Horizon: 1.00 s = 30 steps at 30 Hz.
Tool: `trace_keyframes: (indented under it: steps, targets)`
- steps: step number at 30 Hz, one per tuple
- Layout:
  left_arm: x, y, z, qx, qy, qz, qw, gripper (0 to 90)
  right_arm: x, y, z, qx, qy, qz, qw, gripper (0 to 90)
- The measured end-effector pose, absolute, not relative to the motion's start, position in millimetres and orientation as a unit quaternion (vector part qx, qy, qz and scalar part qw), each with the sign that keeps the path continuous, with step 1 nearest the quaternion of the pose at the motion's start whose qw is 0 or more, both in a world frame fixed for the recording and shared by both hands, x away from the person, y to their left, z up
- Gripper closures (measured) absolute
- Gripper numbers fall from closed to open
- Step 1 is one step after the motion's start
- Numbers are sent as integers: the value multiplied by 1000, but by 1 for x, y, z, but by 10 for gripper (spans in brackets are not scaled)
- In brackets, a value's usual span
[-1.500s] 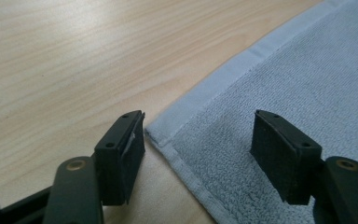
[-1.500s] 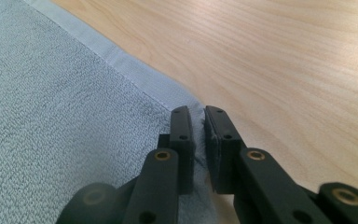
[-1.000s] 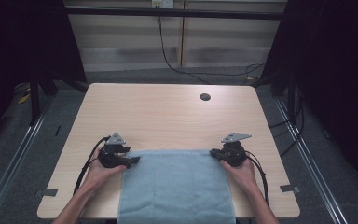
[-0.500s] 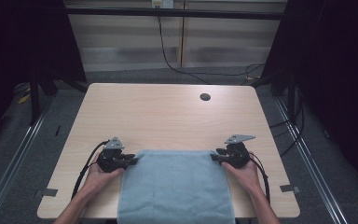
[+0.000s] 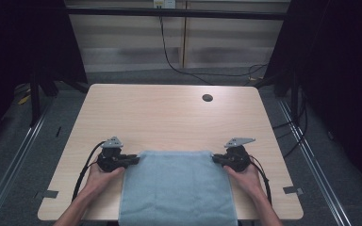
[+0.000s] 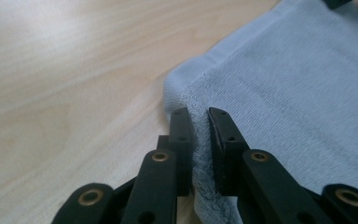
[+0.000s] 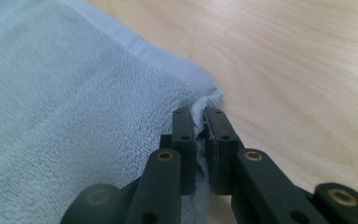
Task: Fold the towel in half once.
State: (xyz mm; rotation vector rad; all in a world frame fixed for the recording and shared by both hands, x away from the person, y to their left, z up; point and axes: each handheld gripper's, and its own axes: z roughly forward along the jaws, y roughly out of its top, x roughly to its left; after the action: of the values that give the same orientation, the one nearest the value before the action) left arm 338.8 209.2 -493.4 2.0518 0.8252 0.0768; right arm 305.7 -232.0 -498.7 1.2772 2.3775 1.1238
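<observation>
Both hands have slid nearer me along the towel (image 5: pixel 176 188), jaws just closing. I have the left gripper (image 6: pixel 199 122) and right gripper (image 7: pixel 200 120) clenched on the towel's far corners. Grasp done; folding is left.

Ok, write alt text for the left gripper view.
Two black jaws rise from the bottom edge and pinch the side edge of a light blue towel just below its corner. The left gripper is shut on that edge; the towel lies flat on a pale wooden table, which shows to the left.
</observation>
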Motion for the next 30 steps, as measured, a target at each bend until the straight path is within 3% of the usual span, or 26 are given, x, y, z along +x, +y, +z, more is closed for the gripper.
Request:
trace_keyframes:
  steps: [9, 21, 30]
  targets:
    - [354, 207, -451, 800, 326, 43, 502, 818, 314, -239, -455, 438, 760, 465, 121, 850]
    - [382, 210, -403, 795, 321, 80, 509, 817, 346, -251, -394, 436, 716, 524, 150, 850]
    - [401, 204, -377, 759, 345, 88, 545, 818, 371, -253, -354, 432, 711, 532, 157, 851]
